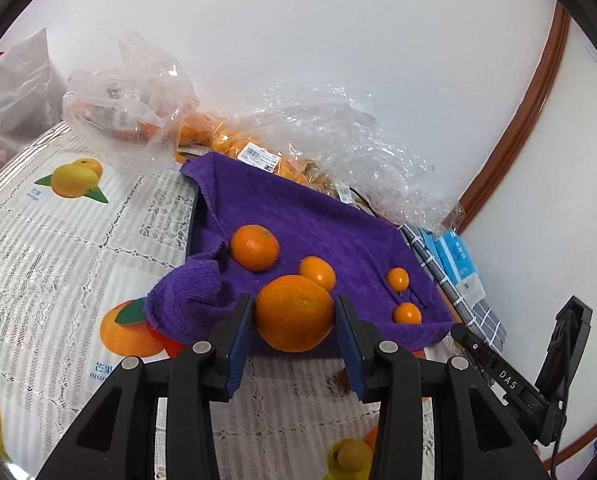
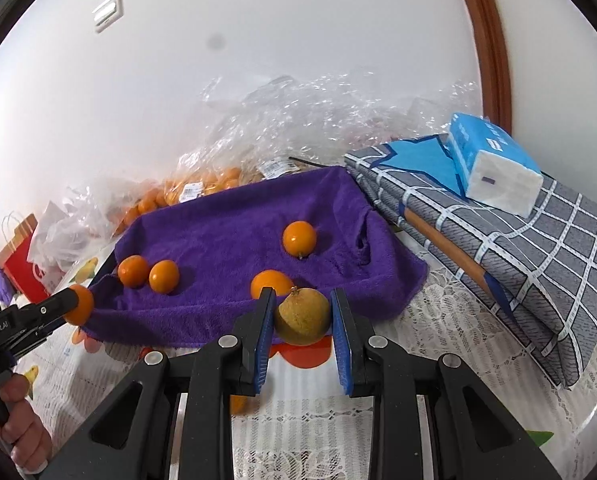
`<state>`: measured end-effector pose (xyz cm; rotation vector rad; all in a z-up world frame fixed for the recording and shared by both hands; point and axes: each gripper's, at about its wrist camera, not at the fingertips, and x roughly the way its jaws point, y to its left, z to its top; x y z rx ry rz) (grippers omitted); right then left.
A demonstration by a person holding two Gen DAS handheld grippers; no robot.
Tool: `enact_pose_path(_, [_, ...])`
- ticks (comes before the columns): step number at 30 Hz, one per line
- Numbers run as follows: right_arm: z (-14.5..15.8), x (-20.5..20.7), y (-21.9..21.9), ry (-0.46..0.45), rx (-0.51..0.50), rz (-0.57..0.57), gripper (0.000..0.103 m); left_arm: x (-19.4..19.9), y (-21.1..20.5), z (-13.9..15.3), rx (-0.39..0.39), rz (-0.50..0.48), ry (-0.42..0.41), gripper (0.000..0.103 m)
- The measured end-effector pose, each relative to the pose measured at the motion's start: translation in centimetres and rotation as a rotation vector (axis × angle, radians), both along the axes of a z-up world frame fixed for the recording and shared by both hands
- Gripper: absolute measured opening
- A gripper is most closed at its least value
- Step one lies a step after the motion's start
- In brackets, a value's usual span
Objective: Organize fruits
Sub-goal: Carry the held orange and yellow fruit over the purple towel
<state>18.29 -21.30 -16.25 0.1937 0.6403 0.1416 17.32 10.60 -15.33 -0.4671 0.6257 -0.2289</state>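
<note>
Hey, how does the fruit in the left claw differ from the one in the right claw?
The orange in the left claw is bright orange; the fruit in the right claw is dull yellow-brown. The orange fills a wider claw gap, so it looks bigger. The yellowish fruit shows a dry stem nub on top; the orange shows only a small dimple. Both are round, gripped at the purple towel's near edge.

Four fruits (image 2: 299,238) lie on the towel (image 2: 226,224); bags (image 2: 202,188) behind, seemingly touching it.
</note>
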Motion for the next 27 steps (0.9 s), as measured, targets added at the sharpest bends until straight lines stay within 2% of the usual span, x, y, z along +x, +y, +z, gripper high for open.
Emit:
enact_pose_path(6, [0.0,-0.1,-0.1,-0.006,-0.001,-0.015,0.027,0.1,0.3,-0.1,0.008,0.03,0.007,0.039])
enact_pose_path(10, [0.0,0.1,-0.6,0.004,0.024,-0.027,0.027,0.0,0.2,0.2,0.047,0.054,-0.002,0.039])
enact_pose_path(14, [0.3,0.5,-0.8,0.006,0.006,-0.062,0.027,-0.1,0.8,0.7,-0.033,0.011,-0.01,0.039])
enact_pose_path(20, [1.0,1.9,-1.3,0.041,-0.031,-0.064,0.027,0.1,1.7,2.1,-0.03,0.042,0.003,0.039])
enact_pose_path(23, [1.8,3.2,-1.1,0.024,-0.078,-0.046,0.027,1.6,1.0,3.1,0.033,0.043,0.007,0.039])
enact_pose_path(27, [2.1,5.2,-0.8,0.032,-0.102,-0.026,0.027,3.9,-1.1,2.6,0.16,0.054,0.045,0.039])
